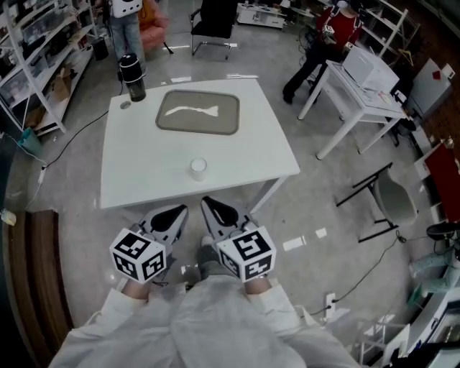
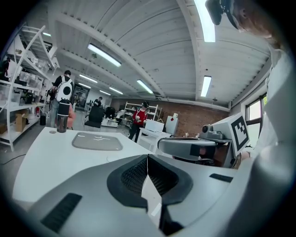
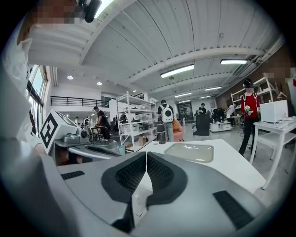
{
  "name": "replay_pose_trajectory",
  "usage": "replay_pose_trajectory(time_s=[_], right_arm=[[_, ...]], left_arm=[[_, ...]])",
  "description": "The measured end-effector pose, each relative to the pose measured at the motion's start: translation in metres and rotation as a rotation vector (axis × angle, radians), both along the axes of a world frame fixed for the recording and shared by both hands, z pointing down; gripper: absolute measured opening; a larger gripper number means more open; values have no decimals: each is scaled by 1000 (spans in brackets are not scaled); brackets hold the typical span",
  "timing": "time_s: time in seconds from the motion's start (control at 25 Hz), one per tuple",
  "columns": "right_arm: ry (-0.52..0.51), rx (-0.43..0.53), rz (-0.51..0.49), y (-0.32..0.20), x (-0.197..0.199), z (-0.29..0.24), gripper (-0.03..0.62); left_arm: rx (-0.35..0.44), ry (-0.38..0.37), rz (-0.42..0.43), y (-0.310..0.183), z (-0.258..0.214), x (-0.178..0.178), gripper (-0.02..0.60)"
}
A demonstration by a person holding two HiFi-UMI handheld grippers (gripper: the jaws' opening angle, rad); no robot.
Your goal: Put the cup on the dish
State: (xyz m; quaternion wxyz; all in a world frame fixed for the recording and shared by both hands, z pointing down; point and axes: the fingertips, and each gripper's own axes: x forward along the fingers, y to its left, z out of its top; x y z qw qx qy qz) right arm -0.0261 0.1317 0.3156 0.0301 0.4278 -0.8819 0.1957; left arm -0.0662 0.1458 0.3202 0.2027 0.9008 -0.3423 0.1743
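A small white cup (image 1: 198,168) stands near the front edge of the white table (image 1: 144,180). Beyond it lies the dish, a flat grey rectangular tray (image 1: 198,113) with a white streak on it; the same dish (image 2: 97,141) shows in the left gripper view, and the dish (image 3: 189,152) in the right gripper view. My left gripper (image 1: 171,214) and right gripper (image 1: 218,210) hang side by side short of the table's front edge, off the table. The left gripper (image 2: 147,157) has its jaws pressed together on nothing, and so does the right gripper (image 3: 146,155). Neither touches the cup.
A dark bottle (image 1: 132,77) stands at the table's far left corner beside a small round lid (image 1: 126,105). A black chair (image 1: 214,21) is beyond the table. A second white table (image 1: 359,90) and a folding stool (image 1: 392,198) stand at the right, shelves (image 1: 36,65) at the left, people at the back.
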Motion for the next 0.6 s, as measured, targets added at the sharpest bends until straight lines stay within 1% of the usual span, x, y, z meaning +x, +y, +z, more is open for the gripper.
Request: replay_pose_trajectory(time_s=[0.28, 0.48, 0.6], right_arm=[[-15, 6, -55, -92, 7, 4, 14], [-33, -5, -95, -142, 13, 15, 14], [-19, -12, -133, -165, 13, 27, 14]], left_arm=[[12, -8, -46, -94, 2, 7, 9], [10, -5, -90, -145, 12, 12, 9], [2, -3, -118, -169, 23, 14, 9]])
